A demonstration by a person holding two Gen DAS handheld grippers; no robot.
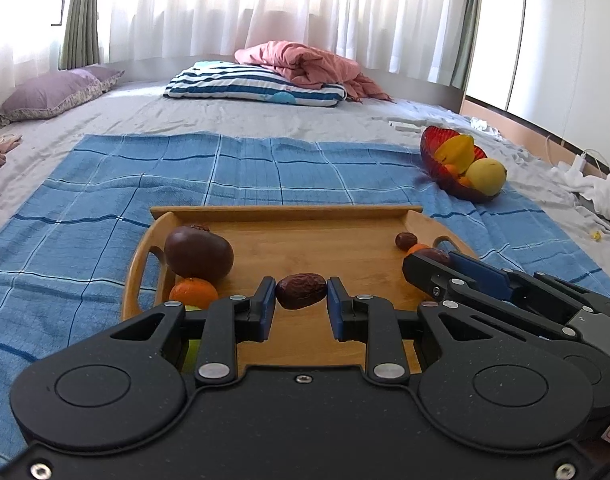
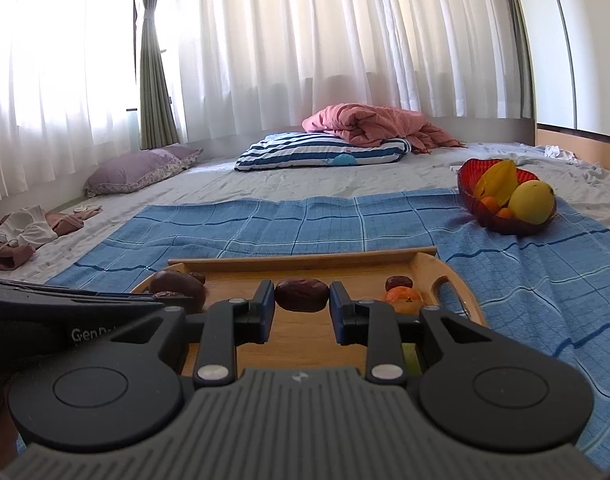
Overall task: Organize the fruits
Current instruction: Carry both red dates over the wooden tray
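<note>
Fingers of each gripper, left point(image 1: 301, 300) and right point(image 2: 301, 298), pinch a date point(image 1: 301, 291), so next both go to the bowl point(image 2: 471, 196).

A wooden tray point(image 1: 289, 248) lies on a cloth point(image 1: 105, 200) spread over the bed point(image 1: 225, 116). In the tray's left end sits a large round fruit point(image 1: 198, 255), with a tangerine point(image 1: 193, 292) just before it. At the right end a small date point(image 1: 405, 241) lies behind another tangerine point(image 2: 403, 297). Toward the tray's near side, a date point(image 1: 301, 291) sits between the jaws of the left gripper point(image 1: 301, 300); the right gripper point(image 2: 302, 300) has another date point(image 2: 301, 294) between its jaws. Beyond the tray to the right, a bowl point(image 1: 433, 152) on the cloth holds a starfruit point(image 1: 457, 153), a mango point(image 1: 485, 176) and small oranges. Farther back on the bed lies a folded quilt point(image 1: 257, 88) with a blanket point(image 1: 305, 60) on it; a pillow point(image 1: 53, 94) lies to the left.
</note>
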